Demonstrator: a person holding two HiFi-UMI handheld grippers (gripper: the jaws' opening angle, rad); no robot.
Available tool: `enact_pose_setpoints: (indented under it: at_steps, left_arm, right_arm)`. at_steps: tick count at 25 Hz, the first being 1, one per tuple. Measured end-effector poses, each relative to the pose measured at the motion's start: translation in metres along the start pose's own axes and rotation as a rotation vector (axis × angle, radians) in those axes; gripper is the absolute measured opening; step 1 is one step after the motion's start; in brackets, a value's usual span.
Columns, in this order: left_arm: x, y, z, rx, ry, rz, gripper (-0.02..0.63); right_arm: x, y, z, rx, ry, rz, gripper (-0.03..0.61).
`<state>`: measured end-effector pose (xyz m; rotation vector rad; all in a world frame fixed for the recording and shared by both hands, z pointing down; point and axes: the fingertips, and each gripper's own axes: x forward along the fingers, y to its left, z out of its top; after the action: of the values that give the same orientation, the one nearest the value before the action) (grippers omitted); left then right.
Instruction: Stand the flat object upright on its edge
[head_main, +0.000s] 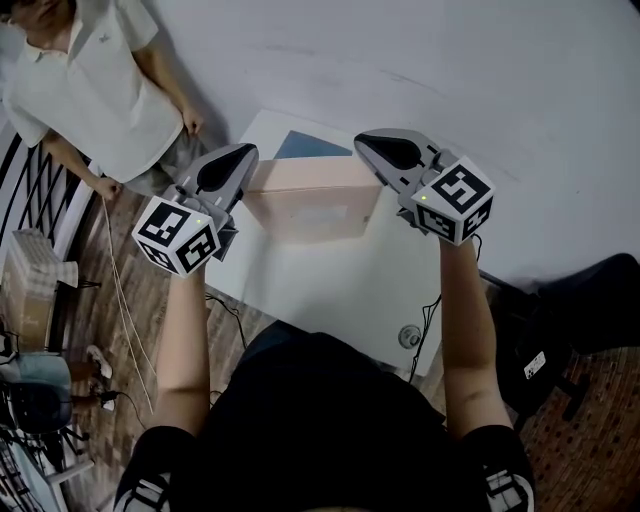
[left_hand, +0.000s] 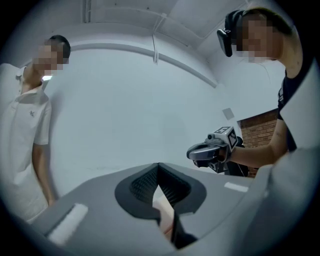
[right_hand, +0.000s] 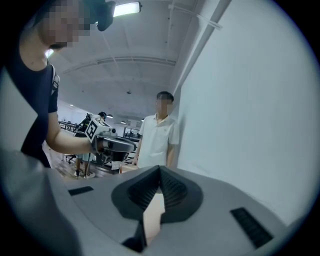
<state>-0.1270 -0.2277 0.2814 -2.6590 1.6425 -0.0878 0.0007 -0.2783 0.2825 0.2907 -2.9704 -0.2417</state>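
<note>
Left gripper (head_main: 243, 152): jaws closed, tips meeting. Right gripper (head_main: 368, 141): the same. In each gripper view a sliver of pale pink shows in the slit behind the tips; I cannot tell if the pads nip it.

Surface: white table (head_main: 330, 290), matte, its far edge against a plain white wall (head_main: 450, 70). A blue sheet (head_main: 312, 148) lies flat at the back, partly hidden behind the box. A thin cable (head_main: 125, 310) trails over the wood-plank floor (head_main: 120, 350) on my left; on my right the floor is brick-patterned (head_main: 600, 420), with a black bag (head_main: 570, 310) on it beside the table. A bystander (head_main: 90, 90) in a white polo shirt stands at the table's far left corner. The right gripper view shows an open hall with ceiling lights behind that person.

Writing: none readable. Each marker cube (head_main: 178, 235) carries black-and-white squares. The box has a paler rectangular patch on its face, with nothing legible on it.

Box (head_main: 318, 205): pale pink and flat, on the table between my two grippers, one at each end. A narrow side faces up and the broad face is toward me. I can't judge its tilt.
</note>
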Motion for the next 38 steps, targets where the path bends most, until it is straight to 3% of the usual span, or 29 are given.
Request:
enact_pose_setpoints:
  at_steps: [5, 9, 13, 16, 38]
  left_arm:
    - [-0.002, -0.008, 0.018, -0.007, -0.013, 0.156, 0.011]
    - [-0.010, -0.015, 0.047, 0.066, -0.032, 0.307, 0.011]
    - [-0.027, -0.014, 0.068, 0.132, -0.055, 0.428, 0.011]
    - [-0.034, -0.013, 0.074, 0.141, -0.076, 0.461, 0.011]
    - [-0.036, -0.024, 0.080, 0.123, -0.126, 0.443, 0.011]
  right_arm:
    - [-0.004, 0.002, 0.030, 0.062, -0.033, -0.215, 0.014]
    - [-0.007, 0.004, 0.052, 0.042, -0.052, -0.429, 0.012]
    - [-0.019, 0.005, 0.060, 0.008, -0.068, -0.551, 0.014]
    - [-0.028, 0.004, 0.063, 0.015, -0.089, -0.574, 0.012]
    - [-0.041, 0.010, 0.072, 0.005, -0.120, -0.611, 0.012]
